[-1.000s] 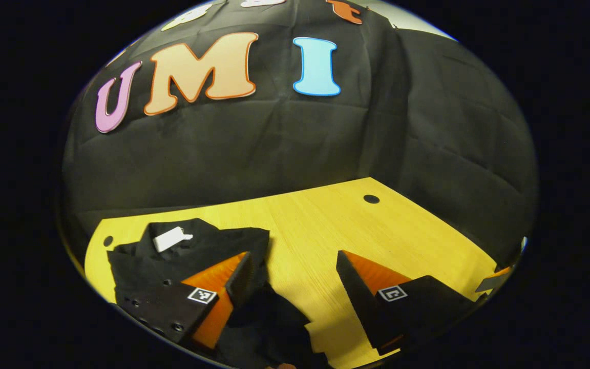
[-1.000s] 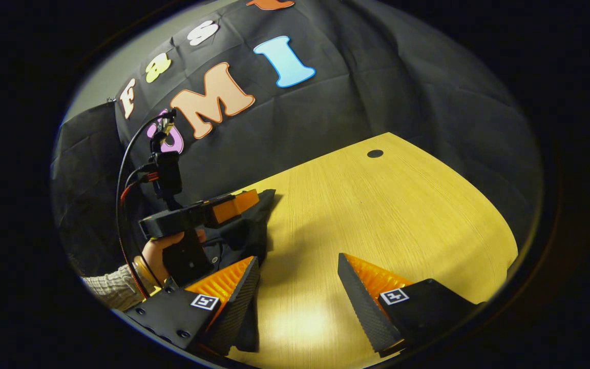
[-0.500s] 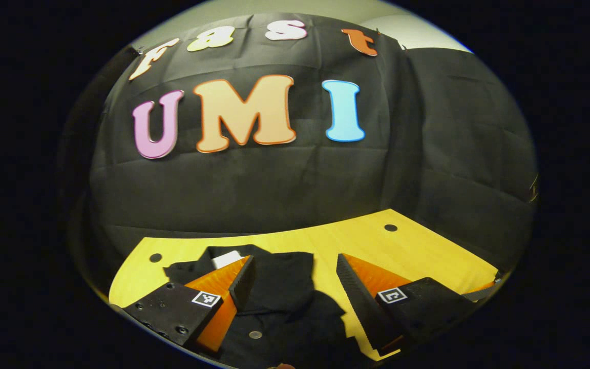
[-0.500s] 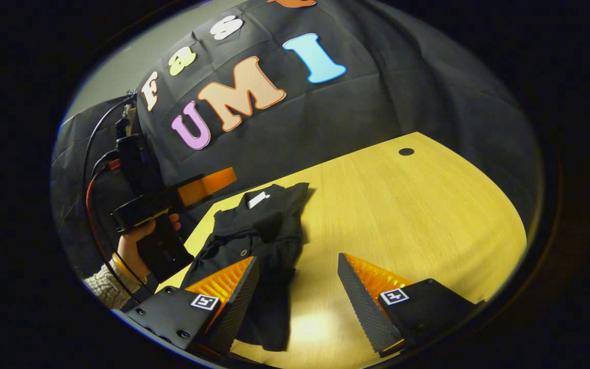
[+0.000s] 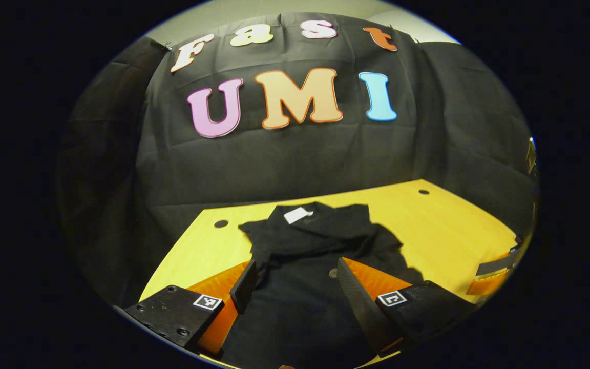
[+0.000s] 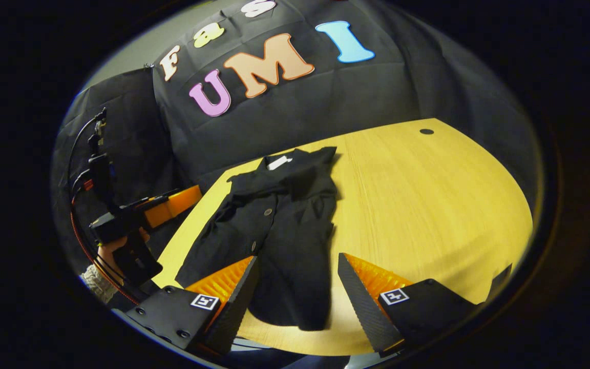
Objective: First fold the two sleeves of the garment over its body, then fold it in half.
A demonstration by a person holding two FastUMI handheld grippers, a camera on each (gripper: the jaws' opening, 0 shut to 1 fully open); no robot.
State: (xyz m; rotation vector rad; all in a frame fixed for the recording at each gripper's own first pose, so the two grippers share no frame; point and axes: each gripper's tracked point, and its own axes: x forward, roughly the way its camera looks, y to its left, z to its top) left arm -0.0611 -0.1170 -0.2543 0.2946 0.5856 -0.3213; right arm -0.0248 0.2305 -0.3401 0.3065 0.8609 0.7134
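My left gripper [image 6: 172, 205] hangs off the desk's [image 6: 428, 205] left edge, fingers apart, holding nothing; the black garment [image 6: 279, 230] lies on the desk's left part, sleeves folded in; my right gripper [image 6: 297, 292] hovers spread over its hem.

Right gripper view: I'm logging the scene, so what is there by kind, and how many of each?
Garment: 1
Table: 1
Grippers: 2, right gripper near, left gripper farther off in a hand
Total: 4
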